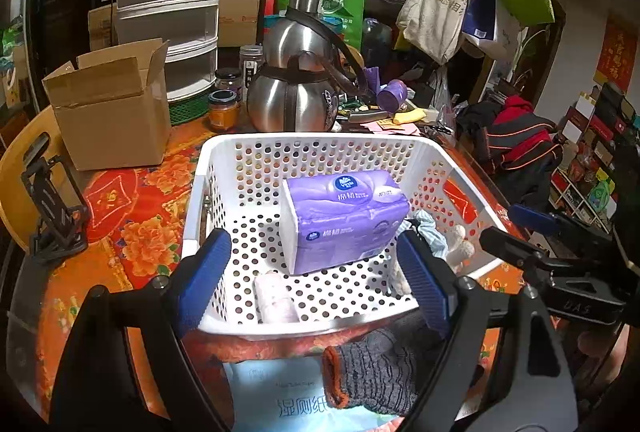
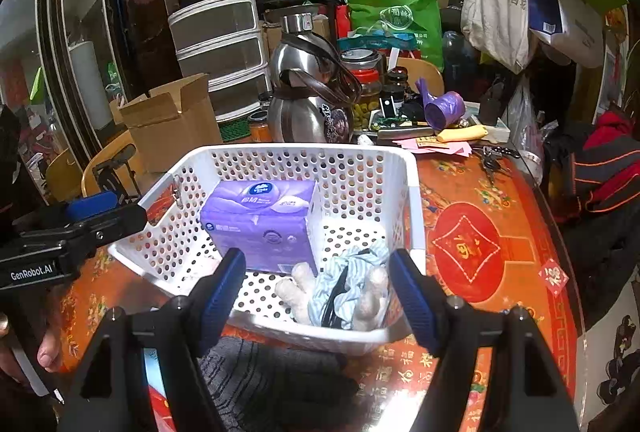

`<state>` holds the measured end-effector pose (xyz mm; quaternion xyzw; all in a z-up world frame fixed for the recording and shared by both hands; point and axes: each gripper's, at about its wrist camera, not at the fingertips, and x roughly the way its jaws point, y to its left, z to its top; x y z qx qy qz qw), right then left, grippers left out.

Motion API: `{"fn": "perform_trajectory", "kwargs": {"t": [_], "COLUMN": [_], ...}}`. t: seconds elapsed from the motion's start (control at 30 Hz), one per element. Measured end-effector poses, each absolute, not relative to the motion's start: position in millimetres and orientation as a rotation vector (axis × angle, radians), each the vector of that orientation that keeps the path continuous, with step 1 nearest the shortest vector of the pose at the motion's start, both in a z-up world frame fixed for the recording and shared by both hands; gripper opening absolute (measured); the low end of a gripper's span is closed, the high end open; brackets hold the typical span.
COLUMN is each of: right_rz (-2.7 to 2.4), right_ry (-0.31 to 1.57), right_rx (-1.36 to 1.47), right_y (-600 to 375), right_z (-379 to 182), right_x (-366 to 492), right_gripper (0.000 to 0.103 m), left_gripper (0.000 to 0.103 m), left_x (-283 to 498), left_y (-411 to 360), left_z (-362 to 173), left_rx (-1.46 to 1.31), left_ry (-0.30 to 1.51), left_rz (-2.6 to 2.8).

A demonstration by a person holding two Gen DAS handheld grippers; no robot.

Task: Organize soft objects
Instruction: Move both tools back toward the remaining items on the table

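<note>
A white perforated basket point(image 1: 304, 144) point(image 2: 412, 208) stands on the red floral table. In it lie a purple tissue pack point(image 1: 344, 220) point(image 2: 264, 224), a pink rolled cloth point(image 1: 276, 298), and a plush toy in blue striped cloth point(image 2: 340, 292) point(image 1: 436, 236). A grey knitted glove with an orange cuff point(image 1: 372, 372) point(image 2: 272, 380) lies on the table in front of the basket, over a blue wet-wipes pack point(image 1: 280, 388). My left gripper point(image 1: 316, 280) is open and empty above the basket's near rim. My right gripper point(image 2: 320, 292) is open and empty over the plush toy.
An open cardboard box point(image 1: 112, 104) stands at the left. A steel kettle point(image 1: 296, 88) point(image 2: 308, 92), jars and clutter stand behind the basket. A phone stand point(image 1: 52, 208) is at the left table edge. Bags hang at the upper right.
</note>
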<state>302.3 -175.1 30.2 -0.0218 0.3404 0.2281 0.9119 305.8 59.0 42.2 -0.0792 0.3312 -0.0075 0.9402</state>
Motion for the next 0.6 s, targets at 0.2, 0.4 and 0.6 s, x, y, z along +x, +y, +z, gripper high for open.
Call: {"fn": "perform_trajectory", "kwargs": {"t": [0.2, 0.4, 0.6], "right_rz": [0.478, 0.450, 0.457], "right_ry": [0.688, 0.667, 0.687], "right_rx": [-0.031, -0.013, -0.005], "right_y": [-183.5, -204.6, -222.4], "right_z": [32.4, 22.1, -13.3], "right_x": [281.9, 237.6, 177.7], "right_gripper": [0.074, 0.074, 0.074], "left_gripper": [0.083, 0.083, 0.083], "left_x": [269.1, 222.5, 166.5], "left_y": [53.7, 65.1, 62.9], "left_z": [37.3, 20.7, -8.8], "left_rx": [-0.121, -0.169, -0.139], "left_ry": [0.664, 0.671, 0.675], "left_rz": [0.005, 0.006, 0.030]}}
